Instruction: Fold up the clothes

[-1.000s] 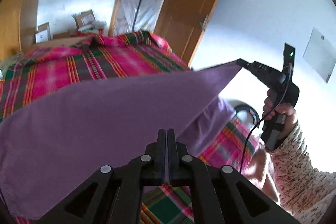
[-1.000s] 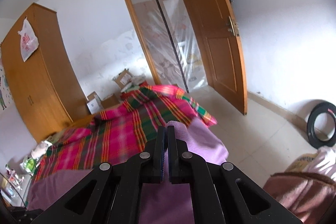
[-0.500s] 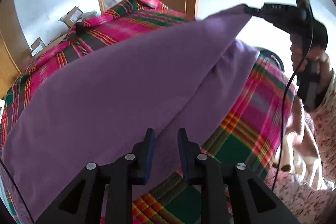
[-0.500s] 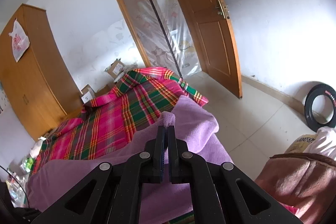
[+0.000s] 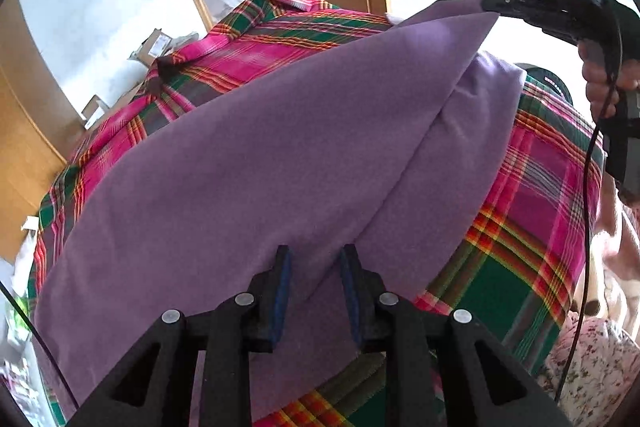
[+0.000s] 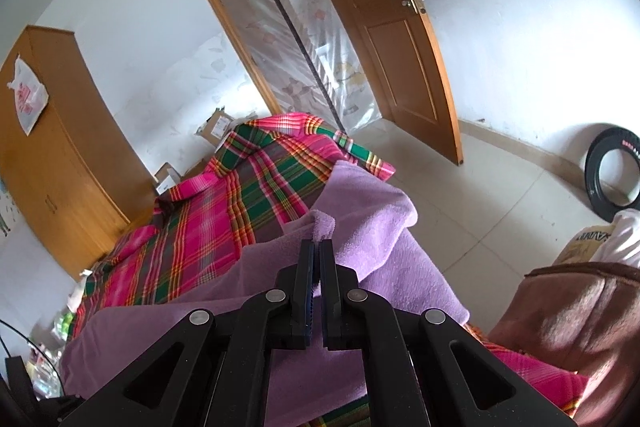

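My right gripper pinches a corner of the purple cloth at 1 o'clock — my left gripper gapes, empty, over the cloth spread across the plaid bed.

My left gripper has its jaws spread apart, nothing clamped between them, the cloth lying just beyond its tips. My right gripper is raised, its jaws pinched tight on a corner of the cloth, and my right hand is wrapped around its handle.
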